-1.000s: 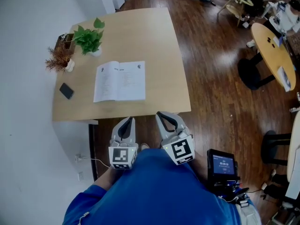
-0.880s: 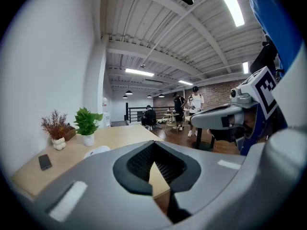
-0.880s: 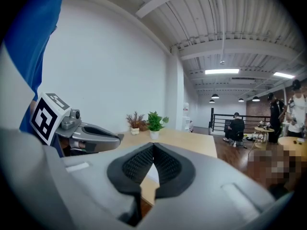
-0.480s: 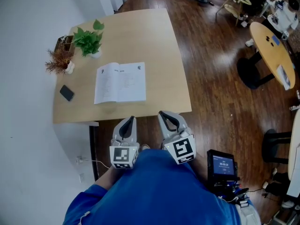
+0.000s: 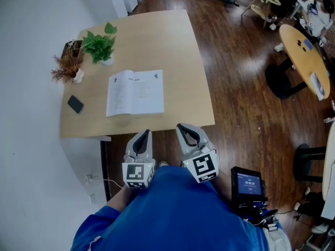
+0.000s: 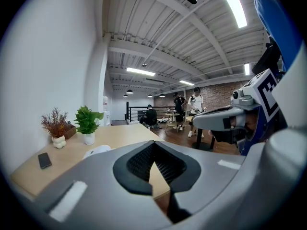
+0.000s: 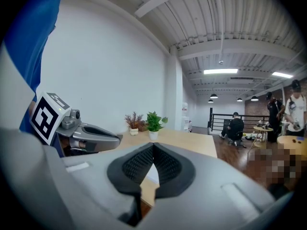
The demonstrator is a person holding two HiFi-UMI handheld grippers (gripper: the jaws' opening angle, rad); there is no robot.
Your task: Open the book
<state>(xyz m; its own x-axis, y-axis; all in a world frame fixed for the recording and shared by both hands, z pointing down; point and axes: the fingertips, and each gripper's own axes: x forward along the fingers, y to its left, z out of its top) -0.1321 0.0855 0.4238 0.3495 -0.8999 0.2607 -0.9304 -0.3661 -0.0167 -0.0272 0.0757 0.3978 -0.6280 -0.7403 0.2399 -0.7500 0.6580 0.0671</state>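
- On the pale wooden table, toward its near edge, the book lies flat and already open, with two white printed pages facing up and the fold running away from the person.
- From where I stand the job looks done: both halves rest level on the tabletop and no cover is standing or half-turned. I can see nothing left to do.
- Short of the table edge, close against the person's blue top, the left gripper and the right gripper hang side by side. Both are well apart from the book and touch nothing on the table.
- The left gripper's jaws are pressed together with nothing between them. In its own view the dark ribbed pads meet at a point.
- The right gripper's jaws are likewise closed tip to tip and empty, as its own view shows.
- The book's paper is thin and matte, and the left-hand stack looks slightly thicker at its outer edge.
- The tabletop is smooth light wood with rounded corners, over a dark glossy plank floor.
- The grippers have smooth grey plastic shells, with a black-and-white marker cube at the rear of each.
- At the table's far left stand a leafy green plant in a small white pot and a dry reddish sprig. A flat black phone lies near the left edge, apart from the book.
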